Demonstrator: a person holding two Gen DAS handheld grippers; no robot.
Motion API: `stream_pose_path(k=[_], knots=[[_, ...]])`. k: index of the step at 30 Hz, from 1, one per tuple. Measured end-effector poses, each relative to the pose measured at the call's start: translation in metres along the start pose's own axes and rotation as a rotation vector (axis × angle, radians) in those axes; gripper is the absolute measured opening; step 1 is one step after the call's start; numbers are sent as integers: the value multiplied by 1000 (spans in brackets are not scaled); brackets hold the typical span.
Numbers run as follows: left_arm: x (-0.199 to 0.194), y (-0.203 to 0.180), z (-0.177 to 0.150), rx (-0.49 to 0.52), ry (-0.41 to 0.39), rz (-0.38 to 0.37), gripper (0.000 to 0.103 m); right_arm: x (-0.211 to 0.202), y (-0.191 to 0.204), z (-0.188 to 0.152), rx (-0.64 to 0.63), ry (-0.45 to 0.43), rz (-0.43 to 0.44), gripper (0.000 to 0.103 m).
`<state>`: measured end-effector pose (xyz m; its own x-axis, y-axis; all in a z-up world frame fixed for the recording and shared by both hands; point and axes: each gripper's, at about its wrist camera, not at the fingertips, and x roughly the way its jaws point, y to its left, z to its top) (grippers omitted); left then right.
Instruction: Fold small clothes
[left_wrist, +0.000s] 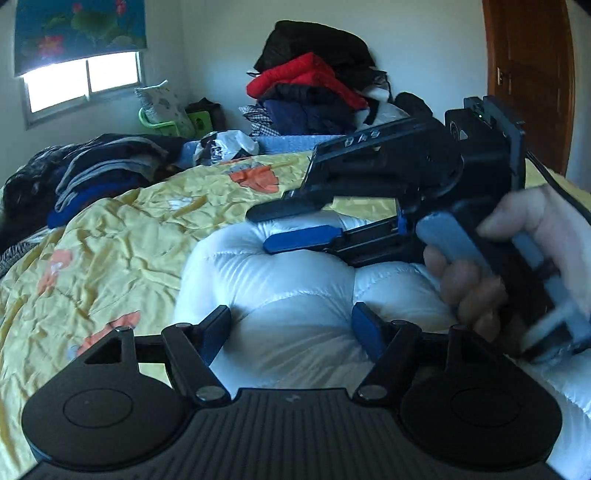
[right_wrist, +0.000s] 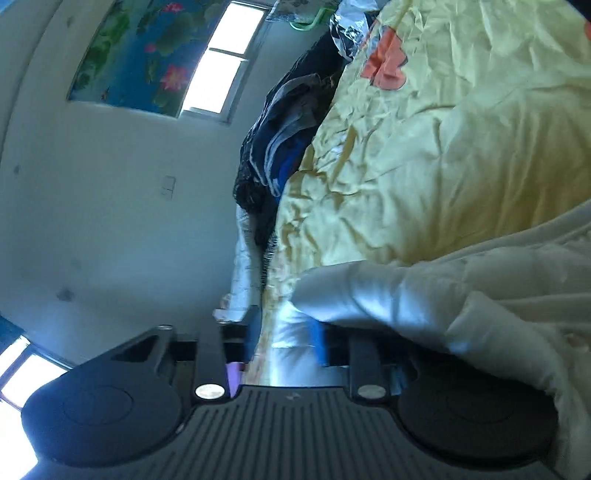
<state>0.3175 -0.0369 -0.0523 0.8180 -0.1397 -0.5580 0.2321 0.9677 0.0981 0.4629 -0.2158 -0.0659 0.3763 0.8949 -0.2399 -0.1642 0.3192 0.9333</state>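
A white puffy quilted jacket (left_wrist: 295, 280) lies bunched on the yellow bedspread (left_wrist: 122, 236). My left gripper (left_wrist: 291, 328) is open, its two fingers spread over the jacket's near part with the padding bulging between them. My right gripper (left_wrist: 295, 227) shows in the left wrist view, turned on its side just above the jacket's far part, fingers a little apart. In the right wrist view the right gripper (right_wrist: 286, 339) has white jacket fabric (right_wrist: 424, 295) draped over its right finger; whether it is pinched is unclear.
A pile of dark folded clothes (left_wrist: 99, 173) lies at the left of the bed. A tall heap of red, black and navy clothes (left_wrist: 314, 88) stands at the back. A window (left_wrist: 81, 81) is at the left, a wooden door (left_wrist: 532, 74) at the right.
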Motion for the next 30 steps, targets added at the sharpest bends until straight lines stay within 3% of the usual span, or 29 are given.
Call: stream_pose_path(k=[3, 5, 12, 13, 15, 16, 17, 22, 25, 27, 30], knots=[[8, -4, -4, 5, -5, 19, 72, 1, -9, -6, -44, -13, 15, 23], [11, -6, -5, 5, -11, 24, 72, 2, -23, 1, -11, -15, 18, 3], [16, -7, -8, 31, -21, 50, 73, 0, -17, 0, -41, -22, -40, 3], [15, -7, -8, 34, -23, 53, 73, -5, -11, -2, -46, -26, -65, 7], [15, -6, -9, 33, -29, 54, 73, -24, 3, -11, -45, -53, -85, 33], [14, -6, -10, 29, -31, 54, 73, -34, 10, -16, -48, -78, -88, 59], [15, -6, -10, 27, -32, 56, 73, -50, 19, -23, -63, -102, -91, 78], [9, -8, -12, 19, -59, 77, 75, -147, 67, -76, -216, -179, -72, 81], [-7, -4, -14, -1, -94, 95, 76, -216, 92, -113, -307, -288, -122, 87], [-29, 2, -19, -20, -133, 117, 77, -264, 110, -144, -422, -407, -228, 89], [-78, 23, -34, -65, -211, 109, 77, -326, 140, -199, -674, -598, -532, 98]])
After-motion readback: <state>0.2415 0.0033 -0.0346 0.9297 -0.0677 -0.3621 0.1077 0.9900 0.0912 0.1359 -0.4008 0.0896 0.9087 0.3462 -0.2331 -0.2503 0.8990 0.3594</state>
